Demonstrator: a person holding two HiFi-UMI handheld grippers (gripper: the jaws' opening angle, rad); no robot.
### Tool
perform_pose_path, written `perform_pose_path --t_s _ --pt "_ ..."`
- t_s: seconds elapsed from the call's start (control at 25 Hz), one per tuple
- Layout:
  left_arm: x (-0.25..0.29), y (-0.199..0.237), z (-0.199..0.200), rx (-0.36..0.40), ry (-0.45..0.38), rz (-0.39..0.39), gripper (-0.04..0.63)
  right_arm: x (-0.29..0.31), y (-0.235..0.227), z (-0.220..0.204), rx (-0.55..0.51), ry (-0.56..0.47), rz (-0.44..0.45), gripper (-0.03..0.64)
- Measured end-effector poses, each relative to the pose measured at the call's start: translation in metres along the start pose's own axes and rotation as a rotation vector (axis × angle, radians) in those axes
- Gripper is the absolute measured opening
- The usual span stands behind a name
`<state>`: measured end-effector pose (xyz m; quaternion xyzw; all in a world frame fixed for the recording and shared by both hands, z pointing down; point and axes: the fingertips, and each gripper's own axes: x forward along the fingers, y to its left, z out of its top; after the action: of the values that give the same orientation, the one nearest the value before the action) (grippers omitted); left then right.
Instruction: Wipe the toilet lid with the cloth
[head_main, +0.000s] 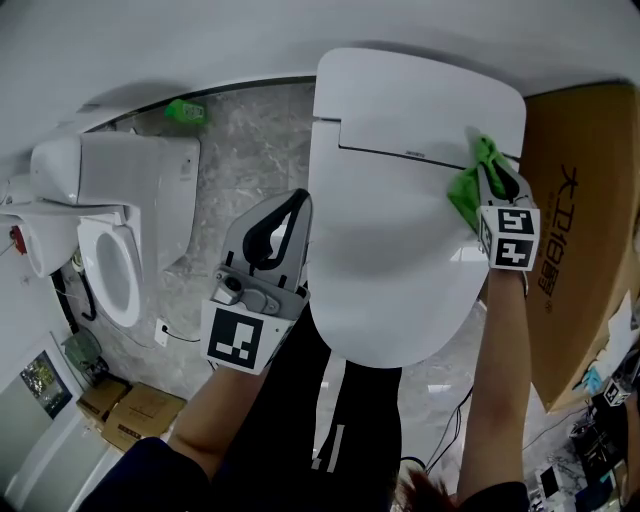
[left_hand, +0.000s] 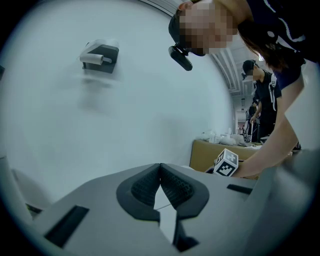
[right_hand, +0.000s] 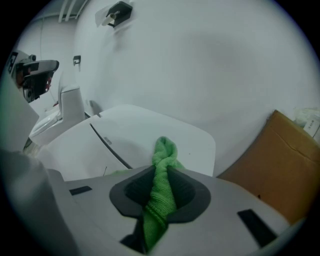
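Right gripper (head_main: 488, 172): your fingers are clenched on the bunched green terry cloth (head_main: 464, 190), which lies against the right rear of the glossy white toilet lid (head_main: 380, 270). Left gripper (head_main: 288, 212): fingers closed, empty, at the lid's left edge. Judgement: wiping is barely begun and most of the lid remains.

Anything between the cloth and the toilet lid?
Nothing visible. The right tool is shut on the green cloth, which lies at the right rear of the toilet lid. The left tool, shut and empty, sits at its left edge.
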<state>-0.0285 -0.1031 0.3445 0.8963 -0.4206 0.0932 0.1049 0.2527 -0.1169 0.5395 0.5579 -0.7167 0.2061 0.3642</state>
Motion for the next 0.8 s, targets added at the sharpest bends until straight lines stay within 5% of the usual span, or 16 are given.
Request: perform_pose_path --t_s 0.64,0.8 --pt "-0.011 0.009 0.003 0.014 -0.005 0.025 0.018 -0.008 -0.019 -0.008 0.019 -0.024 -0.082 0.083" --pt "-0.015 0.013 0.001 0.010 -0.007 0.031 0.018 -0.009 -0.024 -0.011 0.101 -0.050 -0.079 0.083"
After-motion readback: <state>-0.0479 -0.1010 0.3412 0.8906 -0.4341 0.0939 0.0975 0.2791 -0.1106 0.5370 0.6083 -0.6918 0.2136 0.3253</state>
